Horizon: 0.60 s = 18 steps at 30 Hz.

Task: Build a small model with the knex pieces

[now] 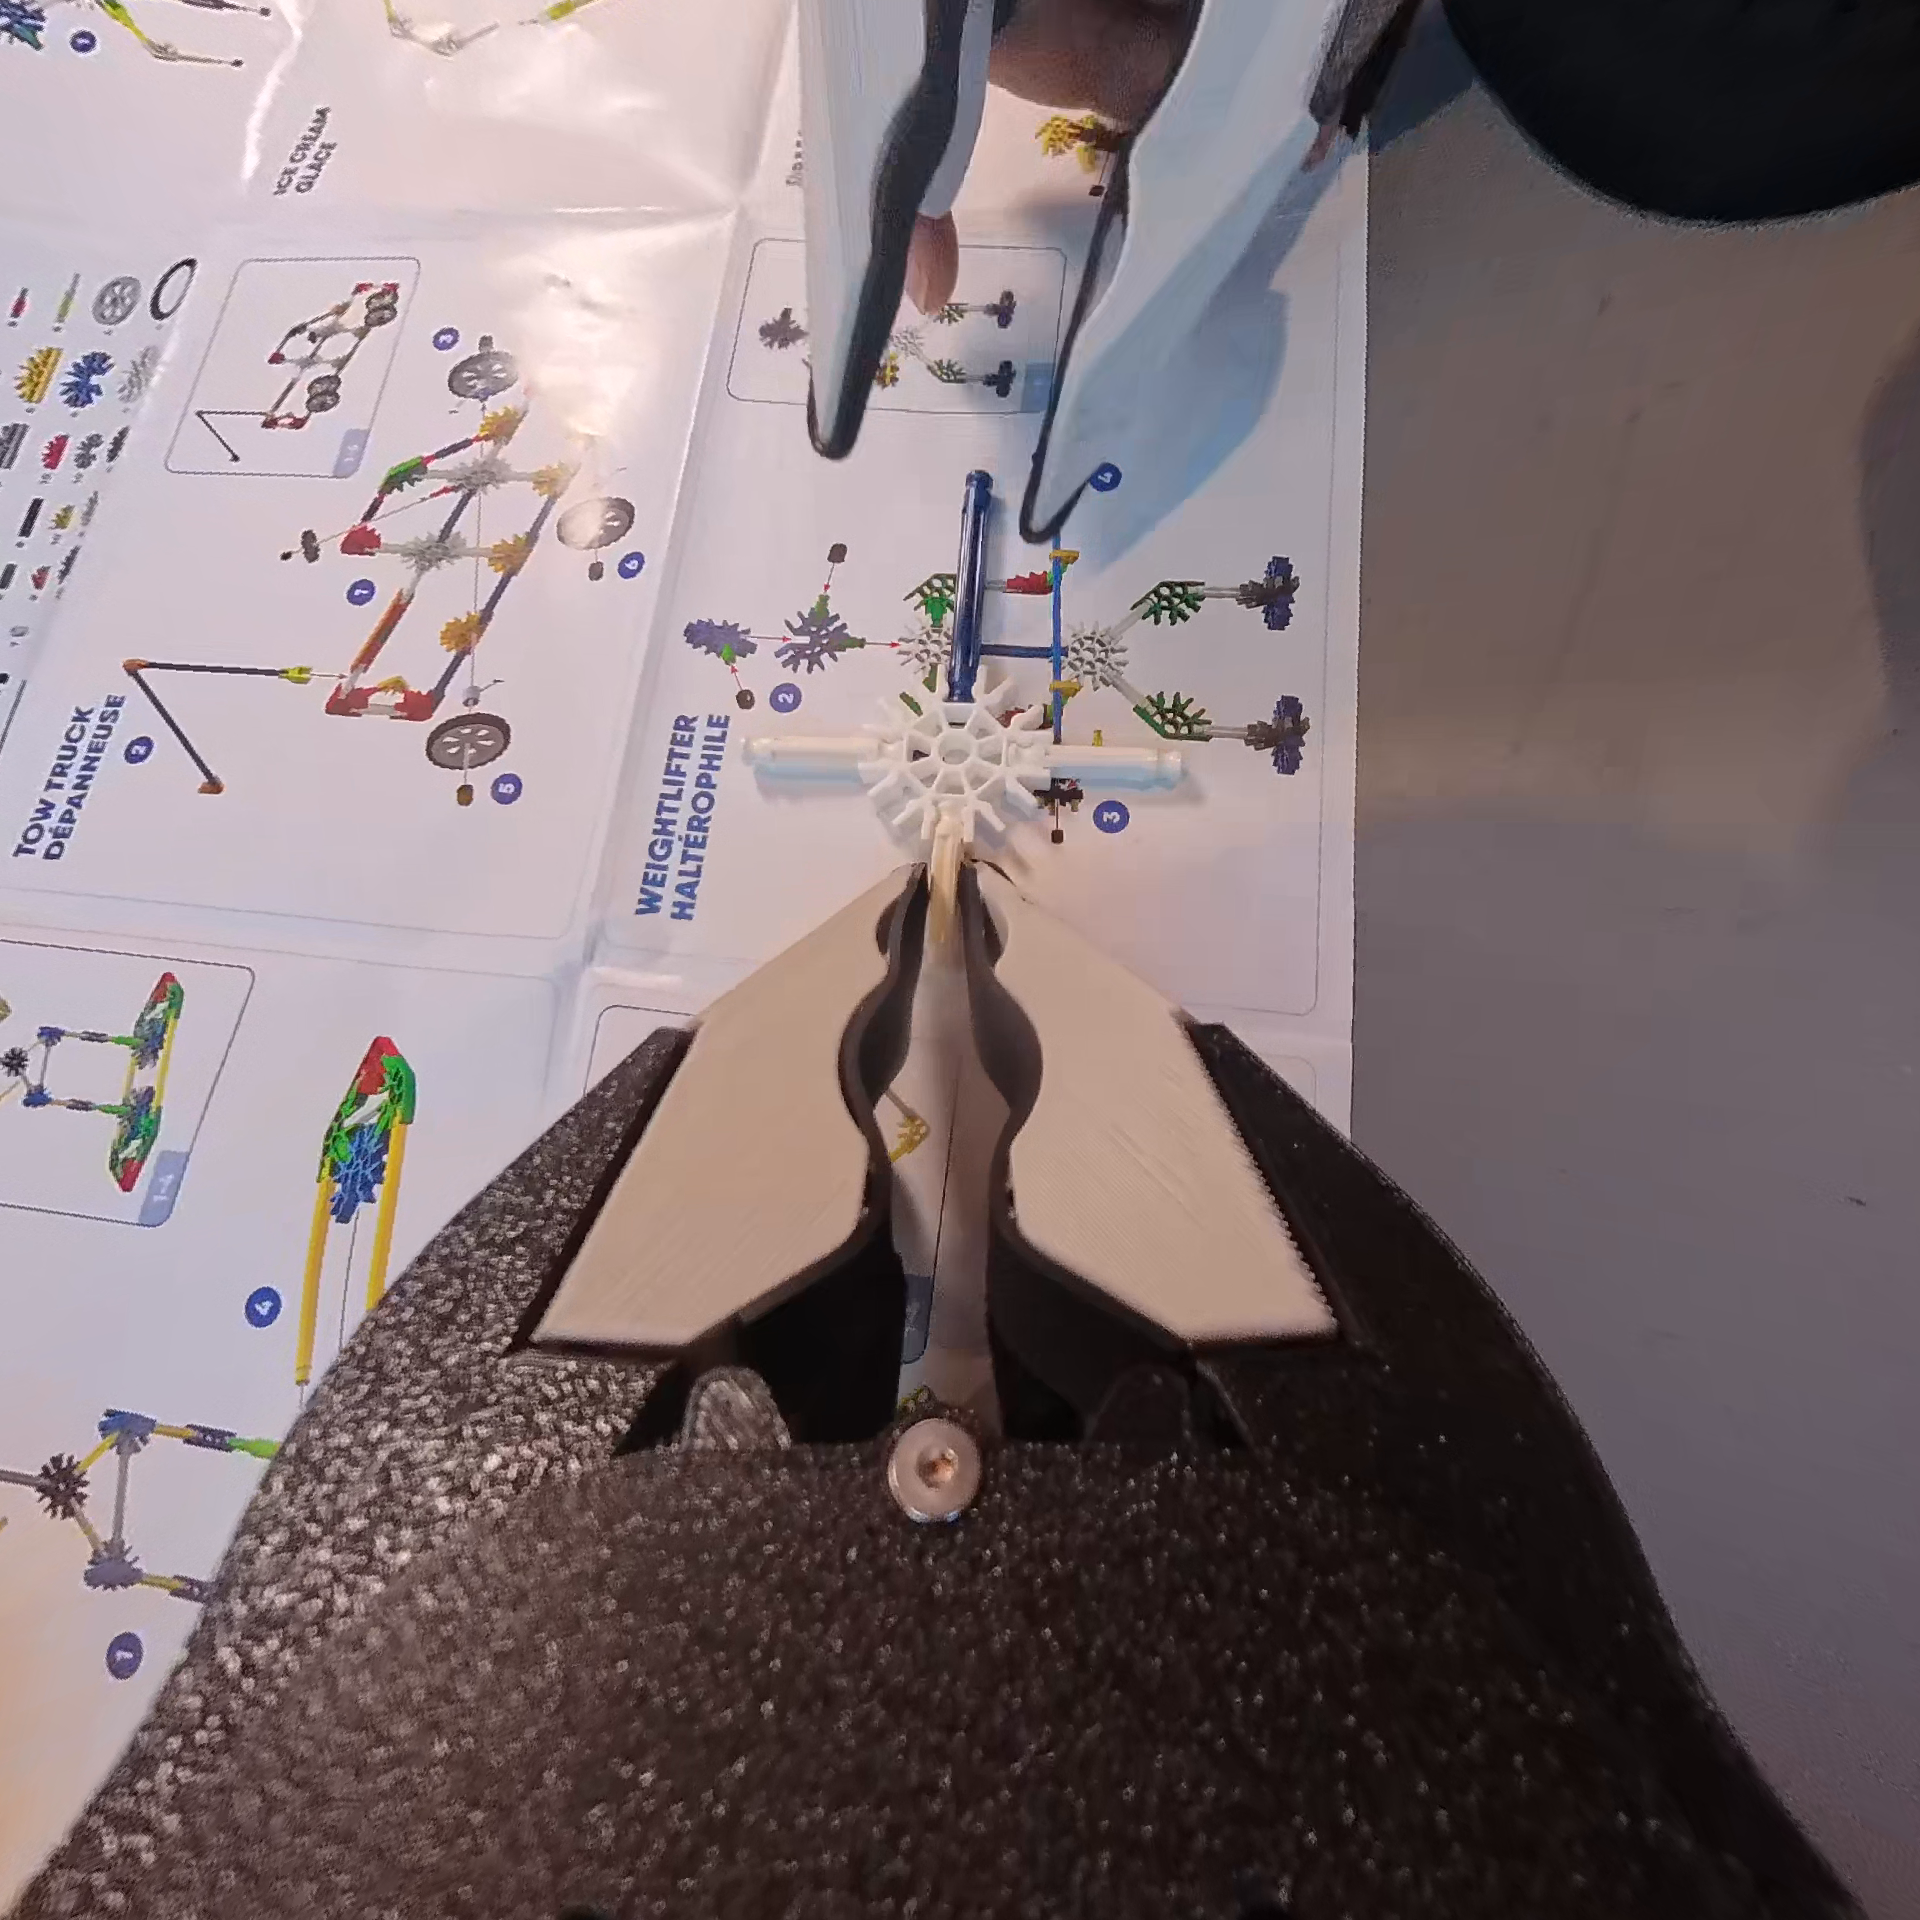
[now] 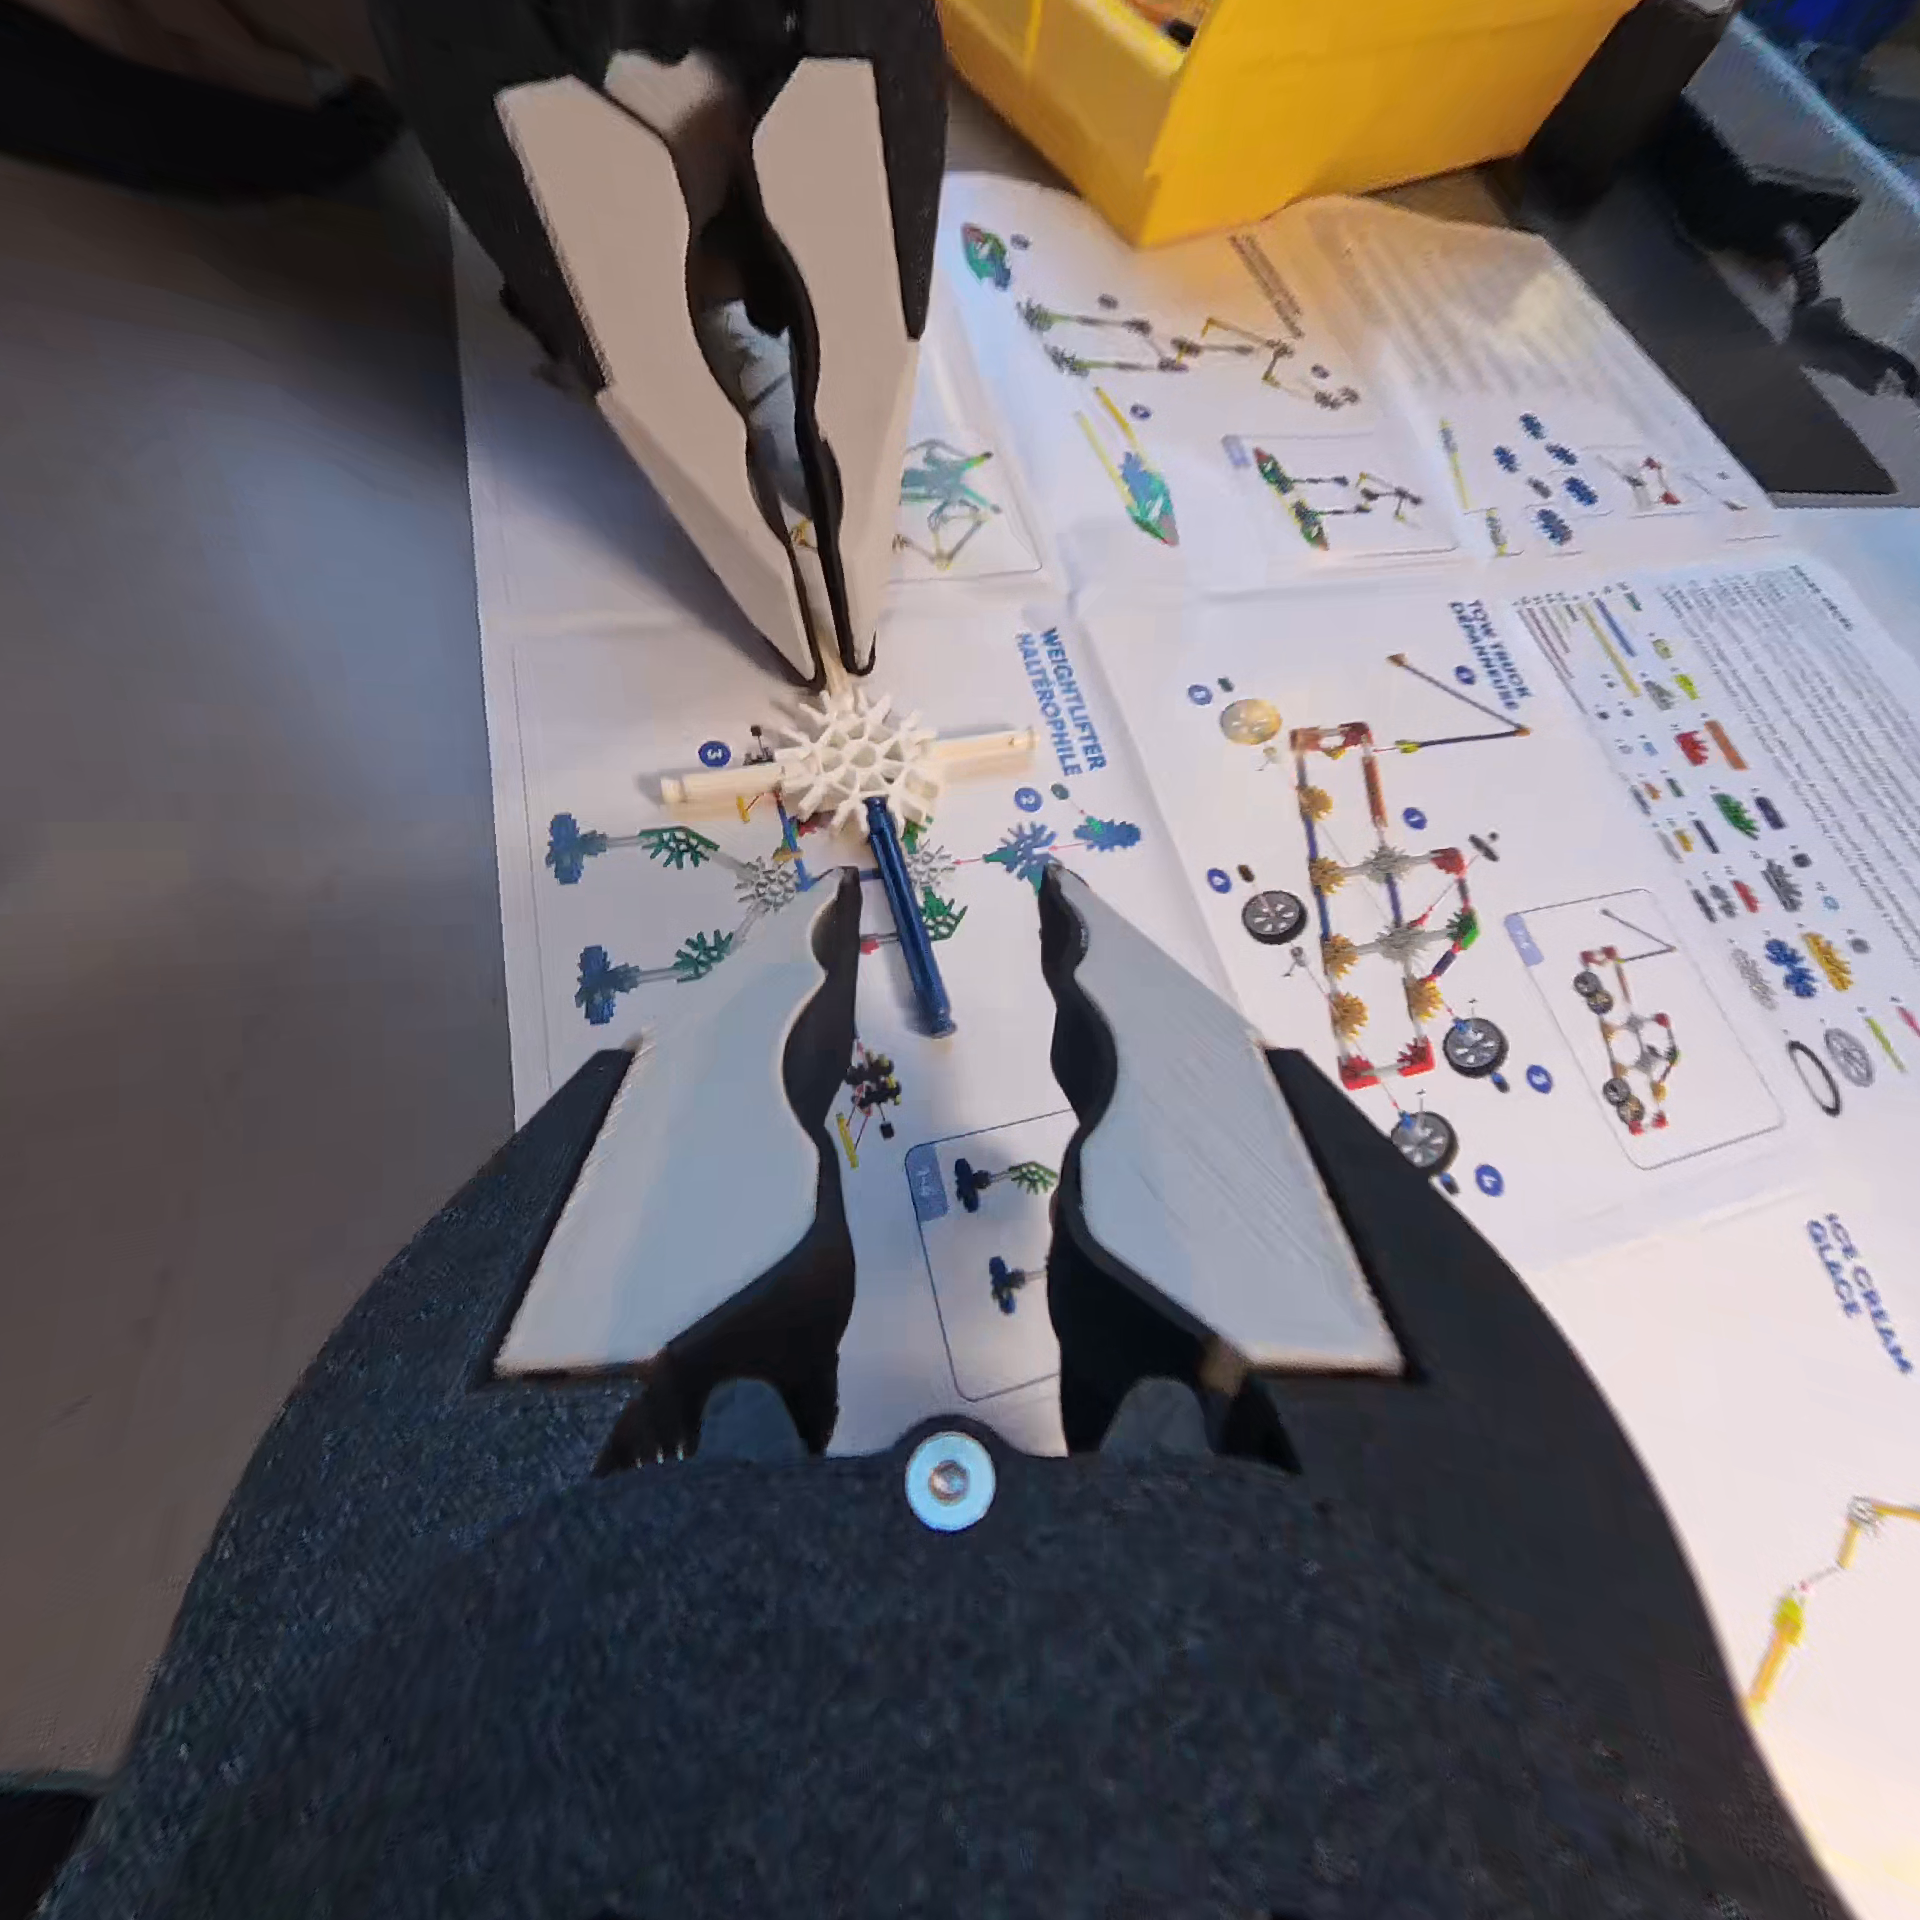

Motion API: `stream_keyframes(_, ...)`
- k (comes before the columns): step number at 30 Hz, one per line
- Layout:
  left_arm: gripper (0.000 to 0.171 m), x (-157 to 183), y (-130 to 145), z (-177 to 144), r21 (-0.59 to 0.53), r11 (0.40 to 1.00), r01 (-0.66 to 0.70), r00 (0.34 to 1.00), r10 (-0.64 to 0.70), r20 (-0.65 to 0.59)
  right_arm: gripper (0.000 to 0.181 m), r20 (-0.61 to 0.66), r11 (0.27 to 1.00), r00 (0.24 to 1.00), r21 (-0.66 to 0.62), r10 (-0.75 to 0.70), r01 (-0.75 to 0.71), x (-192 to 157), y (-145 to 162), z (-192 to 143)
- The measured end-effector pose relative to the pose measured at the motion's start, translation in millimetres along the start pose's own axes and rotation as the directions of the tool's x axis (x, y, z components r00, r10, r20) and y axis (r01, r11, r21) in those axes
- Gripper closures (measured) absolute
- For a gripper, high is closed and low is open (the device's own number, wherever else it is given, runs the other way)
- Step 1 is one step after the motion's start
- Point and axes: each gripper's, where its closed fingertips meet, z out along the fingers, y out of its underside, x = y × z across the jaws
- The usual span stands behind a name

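A white snowflake connector [image 1: 951, 753] lies on a printed instruction sheet [image 1: 416, 831]. White rods stick out of it to both sides, and a blue rod [image 1: 974, 582] points away from me. My left gripper [image 1: 943, 883] is shut on a short cream rod [image 1: 945, 873] plugged into the connector's near side. My right gripper [image 2: 948, 883] is open, its fingertips on either side of the blue rod [image 2: 909, 925], not touching it. The connector [image 2: 857, 769] and the left gripper [image 2: 831, 670] also show in the right wrist view. The right gripper [image 1: 935, 488] shows far off in the left wrist view.
A yellow box [image 2: 1278, 104] stands past the sheet [image 2: 1351, 468] in the right wrist view. The grey table [image 1: 1610, 727] lies bare beside the sheet's edge. A dark object [image 2: 1787, 312] sits at the far right. A hand [image 1: 935, 249] shows behind the far gripper. There is about 7 cm between the tips of the two grippers.
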Motion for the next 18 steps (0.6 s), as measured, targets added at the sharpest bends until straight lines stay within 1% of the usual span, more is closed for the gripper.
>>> stream_keyframes(2,0.168,1.5,0.0,0.7,-0.001,1.0,-0.008,1.0,0.008,-0.007,0.147,0.01,0.998,0.999,-0.059,-0.031,0.032,-4.8,8.3,4.6)
stream_keyframes(4,0.168,3.5,-0.4,0.9,0.001,1.0,-0.018,1.0,0.018,-0.015,0.15,0.037,0.996,0.999,-0.086,-0.023,0.026,-8.7,12.1,6.2)
stream_keyframes(7,0.168,5.9,-1.2,1.4,0.003,0.999,-0.034,0.999,0.034,-0.022,0.164,0.052,0.994,0.999,-0.104,-0.011,0.016,-8.4,13.6,5.6)
stream_keyframes(11,0.168,6.1,-1.1,1.5,0.003,0.999,-0.034,0.999,0.034,-0.025,0.175,0.054,0.989,0.998,-0.146,-0.019,0.027,-9.0,17.9,4.6)
stream_keyframes(18,0.167,5.9,-0.8,1.5,0.001,0.999,-0.04,0.999,0.04,-0.017,0.177,0.072,0.988,0.997,-0.144,-0.036,0.046,-16.1,18.1,1.2)
